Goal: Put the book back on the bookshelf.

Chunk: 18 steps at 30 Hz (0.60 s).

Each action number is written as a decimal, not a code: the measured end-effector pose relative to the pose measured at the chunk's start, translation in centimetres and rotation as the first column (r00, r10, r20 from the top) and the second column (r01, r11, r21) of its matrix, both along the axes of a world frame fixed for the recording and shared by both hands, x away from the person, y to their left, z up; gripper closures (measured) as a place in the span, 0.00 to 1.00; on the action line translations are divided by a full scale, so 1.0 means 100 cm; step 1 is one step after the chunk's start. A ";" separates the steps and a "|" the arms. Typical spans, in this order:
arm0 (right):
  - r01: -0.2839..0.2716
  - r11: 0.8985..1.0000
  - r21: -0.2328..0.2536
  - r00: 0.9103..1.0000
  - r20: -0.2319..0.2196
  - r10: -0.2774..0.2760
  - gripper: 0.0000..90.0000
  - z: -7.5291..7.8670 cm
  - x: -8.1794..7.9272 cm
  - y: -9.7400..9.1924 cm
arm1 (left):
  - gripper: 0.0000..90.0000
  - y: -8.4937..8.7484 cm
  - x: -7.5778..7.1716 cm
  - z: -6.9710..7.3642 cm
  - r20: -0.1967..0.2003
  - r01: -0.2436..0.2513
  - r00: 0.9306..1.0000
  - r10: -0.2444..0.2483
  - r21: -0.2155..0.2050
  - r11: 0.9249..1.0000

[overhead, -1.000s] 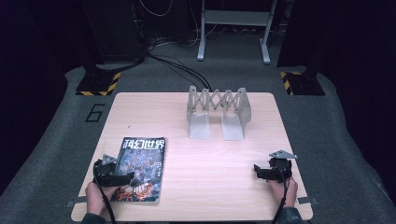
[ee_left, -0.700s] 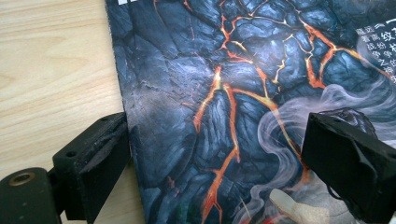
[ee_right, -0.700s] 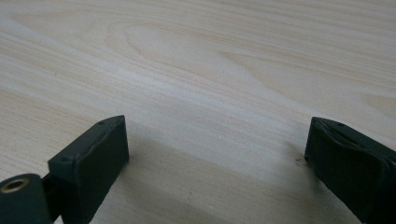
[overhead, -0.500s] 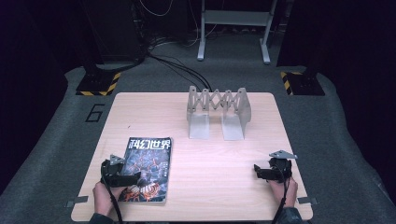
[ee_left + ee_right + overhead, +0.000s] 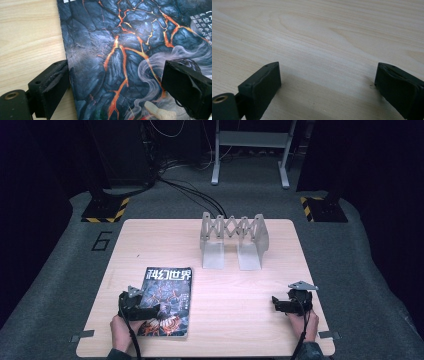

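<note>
The magazine [image 5: 166, 301] is lying flat, cover up, on the near left part of the wooden surface [image 5: 235, 295], its long edges running near to far. The left hand-held gripper [image 5: 152, 310] is hovering over the magazine's near left portion with its jaws spread wide and nothing between them. In the left gripper view the magazine [image 5: 130, 50] shows one jaw sitting at its left edge, over bare wood, and the other jaw standing over the printed cover.

Handling judgement: the item is looking thin, light and floppy, a soft-bound stack of paper with a glossy cover that is likely slippery to the jaw pads. Lying flush on the surface, it is offering no gap for a jaw to slide under. The left long edge, probably the spine, appears to be the stiffest line and the best place to take hold; a grip on a loose corner risks creasing pages or the cover fanning open.

The cover is carrying a dark cracked-rock pattern with orange veins and pale smoke. The right hand-held gripper [image 5: 280, 304] is resting at the near right, likewise spread and empty. An accordion-style metal book rack [image 5: 234, 239] is standing at the far middle, well apart from the magazine.
</note>
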State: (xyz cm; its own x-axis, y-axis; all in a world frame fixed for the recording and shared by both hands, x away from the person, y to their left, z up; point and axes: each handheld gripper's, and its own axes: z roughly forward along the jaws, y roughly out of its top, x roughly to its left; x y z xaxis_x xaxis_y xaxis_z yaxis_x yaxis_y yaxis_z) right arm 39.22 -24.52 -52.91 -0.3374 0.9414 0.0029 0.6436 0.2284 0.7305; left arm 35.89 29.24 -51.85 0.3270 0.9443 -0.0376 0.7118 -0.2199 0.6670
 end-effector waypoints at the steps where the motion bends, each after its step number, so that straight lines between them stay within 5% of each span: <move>1: 0.000 1.000 0.000 1.000 0.000 0.000 0.07 0.000 0.000 0.000 | 0.09 0.000 0.000 0.000 0.000 0.000 1.000 0.000 0.000 1.000; 18: 0.006 1.000 0.008 1.000 0.007 -0.006 0.07 0.000 0.000 0.000 | 0.09 -0.035 -0.006 -0.002 0.019 -0.010 1.000 0.010 -0.021 1.000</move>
State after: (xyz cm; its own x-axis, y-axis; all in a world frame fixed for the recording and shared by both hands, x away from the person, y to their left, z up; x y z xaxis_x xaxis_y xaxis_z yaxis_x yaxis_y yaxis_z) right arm 39.23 -24.49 -52.94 -0.3315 0.9434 0.0085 0.6400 0.2183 0.7368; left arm 35.32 25.74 -52.02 0.3184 0.9466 -0.0513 0.7010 -0.1987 0.6849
